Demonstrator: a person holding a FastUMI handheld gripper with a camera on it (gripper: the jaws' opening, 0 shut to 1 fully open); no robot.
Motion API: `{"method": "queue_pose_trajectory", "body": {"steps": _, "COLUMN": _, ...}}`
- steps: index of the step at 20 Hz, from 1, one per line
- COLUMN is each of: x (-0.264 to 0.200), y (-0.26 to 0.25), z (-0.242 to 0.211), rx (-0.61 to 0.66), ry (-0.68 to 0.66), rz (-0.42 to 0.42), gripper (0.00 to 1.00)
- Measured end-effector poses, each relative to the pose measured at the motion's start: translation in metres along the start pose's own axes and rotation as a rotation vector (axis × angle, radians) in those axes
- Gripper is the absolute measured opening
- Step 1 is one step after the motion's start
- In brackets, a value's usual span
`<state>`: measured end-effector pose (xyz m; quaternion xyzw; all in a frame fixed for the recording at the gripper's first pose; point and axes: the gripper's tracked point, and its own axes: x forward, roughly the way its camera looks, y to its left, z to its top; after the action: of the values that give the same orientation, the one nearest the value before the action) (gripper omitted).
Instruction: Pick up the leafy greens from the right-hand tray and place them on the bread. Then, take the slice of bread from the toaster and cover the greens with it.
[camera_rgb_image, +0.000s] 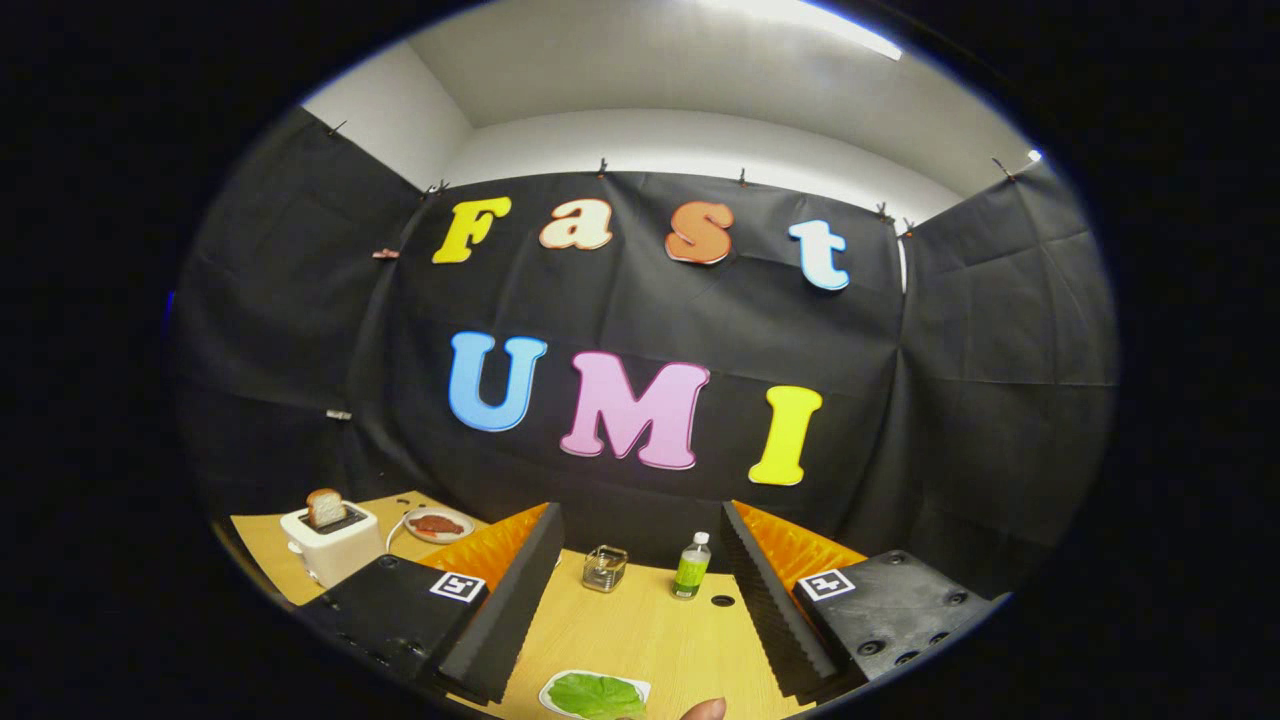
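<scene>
Starting stage, by the look of it: nothing of the task appears done. The hand-held gripper (640, 640) is spread wide, fingers (505, 610) apart and holding nothing, each finger a dark block with a ribbed foam-like pad on its inner face and a square printed marker on top.

The leafy greens (597, 696) lie flat on a small white tray (548, 692), low between the two fingers, close in front. The leaf looks thin, soft and crinkled with a visible vein, so a light pinch at an edge is likely needed. A fingertip of a person (706, 710) pokes in just beside the tray.

The toaster (330, 543) sits well beyond the left finger on the surface (640, 625), a boxy white glossy body with rounded corners. A slice of bread (325, 507) stands upright in the toaster's slot, pale crumb with a brown crust, untouched. Just beside the toaster, away from the left finger, a round white plate (438, 525) carries a flat reddish-brown piece; whether that is the base bread is hard to tell at this size.

Farther along the surface from the greens, between the fingers, stand a small clear glass jar (605, 568) and a green bottle (690, 567) with a white cap. The surface is light wood-grain, smooth, with a small dark hole near the bottle.

Left to do: pick the greens, place them, fetch the toaster slice, cover.
</scene>
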<state>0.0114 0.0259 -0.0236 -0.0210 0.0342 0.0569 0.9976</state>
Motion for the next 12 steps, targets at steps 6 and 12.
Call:
{"method": "queue_pose_trajectory", "body": {"steps": 6, "x": -0.001, "y": 0.012, "z": -0.082, "rx": -0.114, "ry": 0.197, "rz": 0.202, "gripper": 0.97}}
{"method": "queue_pose_trajectory", "body": {"steps": 12, "x": -0.011, "y": 0.023, "z": -0.244, "rx": -0.141, "ry": 0.576, "rz": 0.392, "gripper": 0.95}}
